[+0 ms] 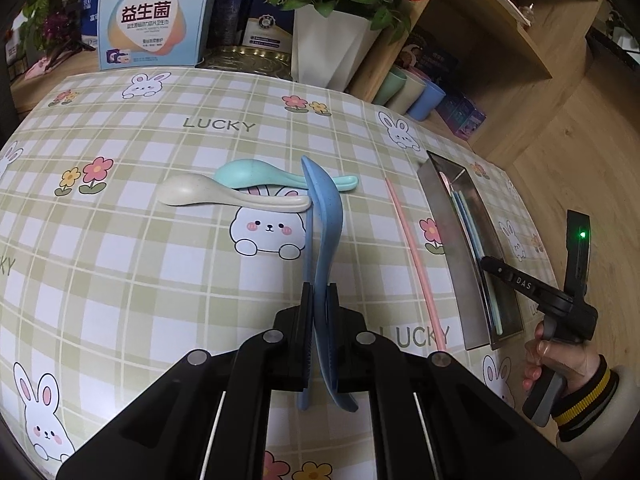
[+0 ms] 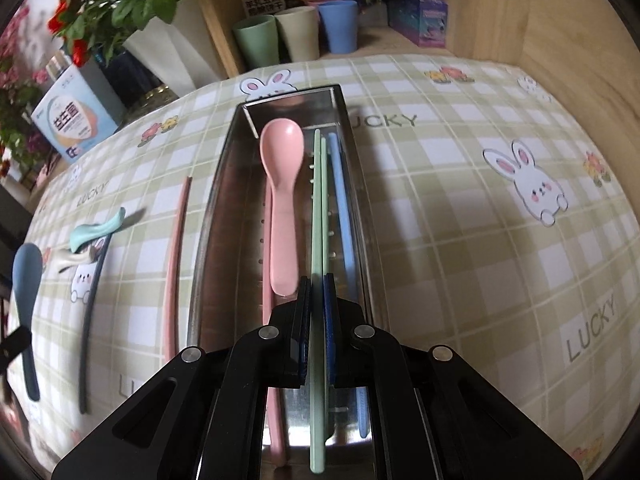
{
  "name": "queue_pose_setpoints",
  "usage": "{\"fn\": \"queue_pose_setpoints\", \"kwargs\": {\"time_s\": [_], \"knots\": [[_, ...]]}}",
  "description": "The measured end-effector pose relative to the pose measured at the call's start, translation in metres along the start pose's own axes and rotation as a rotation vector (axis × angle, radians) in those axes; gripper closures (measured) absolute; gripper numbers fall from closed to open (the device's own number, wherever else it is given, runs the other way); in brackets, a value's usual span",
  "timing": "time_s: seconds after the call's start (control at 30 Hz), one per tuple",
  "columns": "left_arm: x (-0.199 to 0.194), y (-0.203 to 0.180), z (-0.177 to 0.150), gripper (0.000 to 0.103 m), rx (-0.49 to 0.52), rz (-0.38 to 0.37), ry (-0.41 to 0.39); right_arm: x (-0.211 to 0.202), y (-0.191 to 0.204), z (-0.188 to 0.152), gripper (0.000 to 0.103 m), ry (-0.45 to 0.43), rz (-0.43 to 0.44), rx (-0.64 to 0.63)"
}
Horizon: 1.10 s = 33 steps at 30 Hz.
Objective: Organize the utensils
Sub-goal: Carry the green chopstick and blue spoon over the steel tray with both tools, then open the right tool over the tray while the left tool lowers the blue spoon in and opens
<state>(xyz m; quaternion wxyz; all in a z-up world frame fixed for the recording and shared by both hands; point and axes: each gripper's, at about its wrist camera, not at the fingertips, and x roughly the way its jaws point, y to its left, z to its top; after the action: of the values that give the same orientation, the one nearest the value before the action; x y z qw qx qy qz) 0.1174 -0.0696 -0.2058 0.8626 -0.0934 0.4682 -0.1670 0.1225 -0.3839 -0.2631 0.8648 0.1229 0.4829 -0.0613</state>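
My left gripper [image 1: 319, 292] is shut on a blue spoon [image 1: 326, 216] and holds it above the tablecloth, bowl pointing away. A blue chopstick [image 1: 308, 248] lies under it. A cream spoon [image 1: 224, 196] and a teal spoon [image 1: 276, 174] lie beyond. A pink chopstick [image 1: 416, 260] lies to the right, beside the steel tray [image 1: 448, 240]. My right gripper [image 2: 318, 284] is shut on a green chopstick [image 2: 317, 264] over the steel tray [image 2: 216, 208], which holds a pink spoon [image 2: 282, 184], a second green chopstick and a blue chopstick [image 2: 342, 200].
A white flower pot [image 1: 328, 48] with red roses, a light blue box [image 1: 154, 16] and a gold tin stand at the table's far edge. Three cups [image 2: 296, 32] stand on a wooden shelf behind the tray.
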Motion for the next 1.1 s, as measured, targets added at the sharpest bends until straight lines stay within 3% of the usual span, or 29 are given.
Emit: {"fn": "queue_pose_setpoints", "kwargs": {"time_s": [0.5, 0.77, 0.93, 1.03, 1.07, 1.1], "knots": [[0.007, -0.026, 0.003, 0.097, 0.048, -0.022, 0.016, -0.026, 0.0, -0.007, 0.095, -0.026, 0.058, 0.034], [0.016, -0.055, 0.012, 0.097, 0.096, -0.038, 0.028, -0.044, -0.004, -0.004, 0.095, -0.029, -0.02, -0.011], [0.028, -0.085, 0.022, 0.097, 0.134, -0.061, 0.041, -0.049, -0.019, 0.004, 0.094, -0.025, -0.021, 0.002], [0.04, -0.104, 0.029, 0.097, 0.136, -0.086, 0.07, -0.05, -0.027, 0.01, 0.078, -0.033, -0.039, 0.005], [0.046, -0.113, 0.032, 0.097, 0.137, -0.094, 0.085, -0.051, -0.029, 0.011, 0.062, -0.037, -0.042, 0.007], [0.048, -0.117, 0.033, 0.097, 0.141, -0.097, 0.09, -0.051, -0.033, 0.012, 0.056, -0.047, -0.042, 0.01]]}}
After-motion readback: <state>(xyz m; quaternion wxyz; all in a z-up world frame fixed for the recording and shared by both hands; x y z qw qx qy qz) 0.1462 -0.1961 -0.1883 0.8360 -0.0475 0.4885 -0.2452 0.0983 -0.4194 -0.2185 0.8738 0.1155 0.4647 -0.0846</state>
